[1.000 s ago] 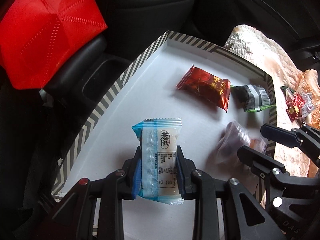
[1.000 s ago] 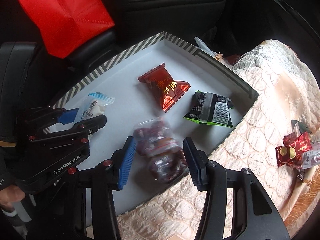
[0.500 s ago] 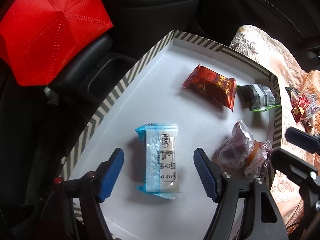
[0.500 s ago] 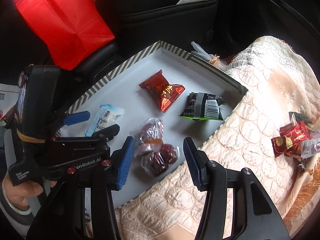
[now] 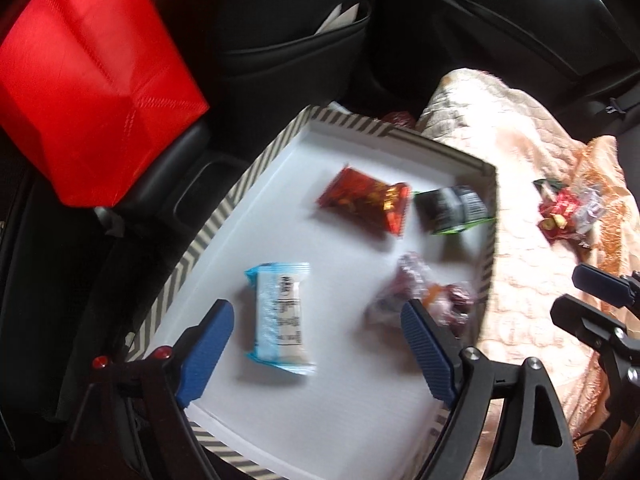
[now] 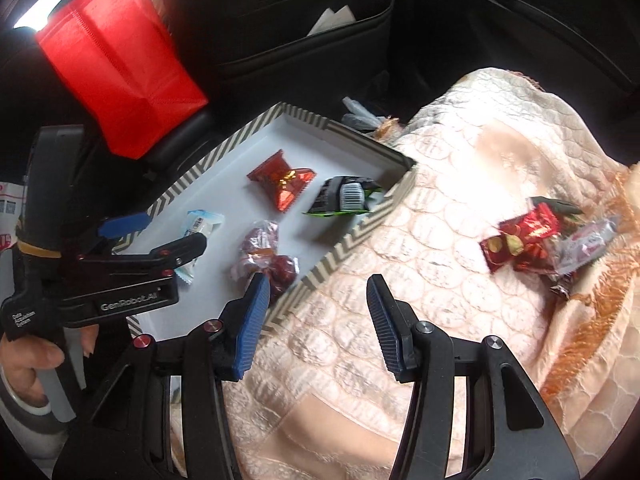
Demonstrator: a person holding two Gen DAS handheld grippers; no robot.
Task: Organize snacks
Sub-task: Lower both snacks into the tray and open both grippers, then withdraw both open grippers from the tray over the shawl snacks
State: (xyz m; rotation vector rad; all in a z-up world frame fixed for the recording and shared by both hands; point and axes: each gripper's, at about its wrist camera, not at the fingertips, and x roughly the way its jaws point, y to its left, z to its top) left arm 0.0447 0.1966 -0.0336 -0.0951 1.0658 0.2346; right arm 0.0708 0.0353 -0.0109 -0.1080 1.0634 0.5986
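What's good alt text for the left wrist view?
The left tool hangs with jaws opening above a blue-and-white snack packet lying free in a striped-rim tray. The tray also holds a red packet, a dark green packet and a clear bag of dates.

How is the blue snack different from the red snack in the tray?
The blue snack has a pale blue and white wrapper with small dark print; the red snack is shiny red with gold marks. The blue snack lies near the left gripper, whose jaws are opening clear of it; the red snack lies farther along the tray, beside a dark green packet. Both are sealed packets lying flat on the white tray floor, and nothing holds either.
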